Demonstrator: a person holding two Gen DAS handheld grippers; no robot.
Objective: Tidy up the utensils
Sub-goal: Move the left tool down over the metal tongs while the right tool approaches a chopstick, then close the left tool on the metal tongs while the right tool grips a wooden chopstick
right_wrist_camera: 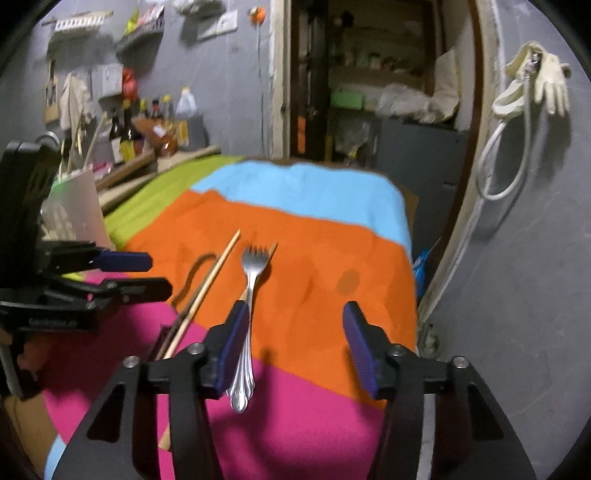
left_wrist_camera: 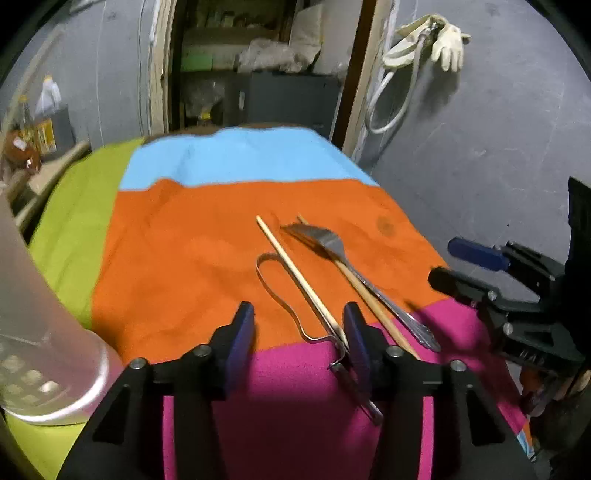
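Barely started here, all the utensils are still lying loose on the colour-block cloth (left_wrist_camera: pixel 192 258) and nothing's sitting in the frosted cup (left_wrist_camera: pixel 48 369) at the cloth's left edge yet. Counting one fork (right_wrist_camera: pixel 251 295), two wooden chopsticks (left_wrist_camera: pixel 295 273) and one bent wire tool (left_wrist_camera: pixel 280 295), clustered on the orange stripe. Left gripper (left_wrist_camera: pixel 299 343) and right gripper (right_wrist_camera: pixel 293 343) are both hovering with fingers spread, pinching nothing, so every piece is waiting to be sorted

We see dim indoor light, strong fisheye bending and dark vignette at corners. Hard claw shadows fall on the magenta cloth (left_wrist_camera: pixel 295 387). Motion blur softens background shelves (right_wrist_camera: pixel 110 33) and edges.
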